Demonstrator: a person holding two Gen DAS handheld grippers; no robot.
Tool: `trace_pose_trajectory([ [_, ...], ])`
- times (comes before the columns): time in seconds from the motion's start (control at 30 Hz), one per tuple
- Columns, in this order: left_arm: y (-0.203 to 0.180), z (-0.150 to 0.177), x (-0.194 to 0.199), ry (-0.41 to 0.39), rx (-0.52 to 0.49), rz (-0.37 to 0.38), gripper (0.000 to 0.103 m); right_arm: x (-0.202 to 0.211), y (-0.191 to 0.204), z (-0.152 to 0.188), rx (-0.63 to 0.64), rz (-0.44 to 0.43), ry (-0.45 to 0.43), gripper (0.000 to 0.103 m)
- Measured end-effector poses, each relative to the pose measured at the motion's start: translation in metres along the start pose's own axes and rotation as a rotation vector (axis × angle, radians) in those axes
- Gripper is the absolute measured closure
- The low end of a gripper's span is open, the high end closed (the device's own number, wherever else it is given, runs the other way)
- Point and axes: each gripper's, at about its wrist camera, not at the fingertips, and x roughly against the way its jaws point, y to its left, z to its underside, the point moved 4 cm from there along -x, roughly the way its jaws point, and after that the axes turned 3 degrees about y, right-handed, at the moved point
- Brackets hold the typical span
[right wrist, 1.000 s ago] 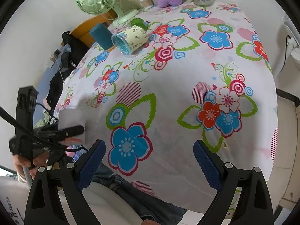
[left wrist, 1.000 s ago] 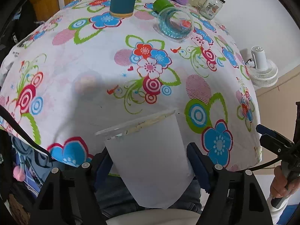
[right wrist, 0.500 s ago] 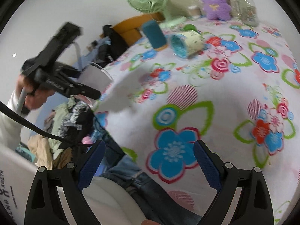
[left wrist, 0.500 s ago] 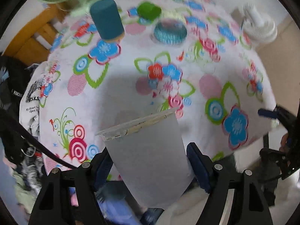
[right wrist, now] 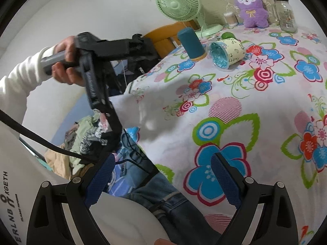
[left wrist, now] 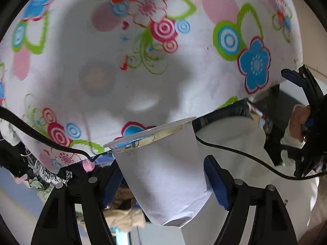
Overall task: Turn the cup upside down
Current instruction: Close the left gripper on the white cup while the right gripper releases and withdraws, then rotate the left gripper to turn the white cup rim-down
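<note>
I have the left gripper [left wrist: 163, 180] clamped on the white cup [left wrist: 165, 175], its blue ribbed pads [left wrist: 214, 180] pressing the tapered wall from both sides in the lower centre of the left wrist view. Half a second ago that view took in the far objects on the table; now it looks almost straight down at the flowered tablecloth [left wrist: 143, 77], so the gripper has pitched forward and the cup's mouth has swung toward the table. I judge the flip about halfway: the rim [left wrist: 149, 133] faces the cloth but is not yet on it. The cup looks like thin matte plastic or paper, a smooth cone with a clear lip, light and easily squashed. The cloth is soft printed fabric, a grey shadow falling over its middle. From the right wrist view, the right gripper [right wrist: 163, 178] sits idle at the bottom of the frame, jaws wide with nothing between them, over the table's near edge. At left of that frame my left hand [right wrist: 63, 61] has risen and turned with its tool since a second ago. Toward the upper right lie a patterned cup on its side [right wrist: 226, 54], a teal cylinder [right wrist: 191, 42], then a green fan [right wrist: 177, 4], a purple plush toy [right wrist: 251, 6] and a glass jar [right wrist: 286, 14].
</note>
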Motion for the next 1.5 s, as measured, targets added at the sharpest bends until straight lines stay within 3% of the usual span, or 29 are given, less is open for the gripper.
trace_pose_trajectory([
  [0.37,-0.004,-0.04,0.003,0.129,-0.023,0.015,0.023,-0.002,0.004,-0.003,0.031,-0.033,-0.025,0.007],
  [0.6,0.005,-0.055,0.009,0.124,-0.011,0.026,0.018,-0.001,0.001,-0.007,0.02,-0.03,-0.031,0.007],
  [0.83,0.019,-0.067,0.014,0.099,-0.005,0.002,0.02,0.001,0.001,-0.007,0.025,-0.011,-0.032,0.007],
  [1.0,0.023,-0.066,0.028,-0.065,0.011,-0.075,0.02,0.002,-0.002,-0.009,0.022,-0.002,-0.034,0.007],
  [1.23,0.043,-0.049,0.055,-0.288,0.076,-0.064,0.015,0.001,0.009,-0.009,0.067,0.021,-0.027,0.007],
  [1.43,0.094,0.021,0.087,-0.571,0.23,-0.041,0.003,-0.005,0.019,-0.011,0.102,0.02,-0.015,0.007],
  [1.5,0.105,0.048,0.08,-0.604,0.27,0.002,0.001,-0.008,0.022,-0.013,0.113,0.024,-0.011,0.007],
])
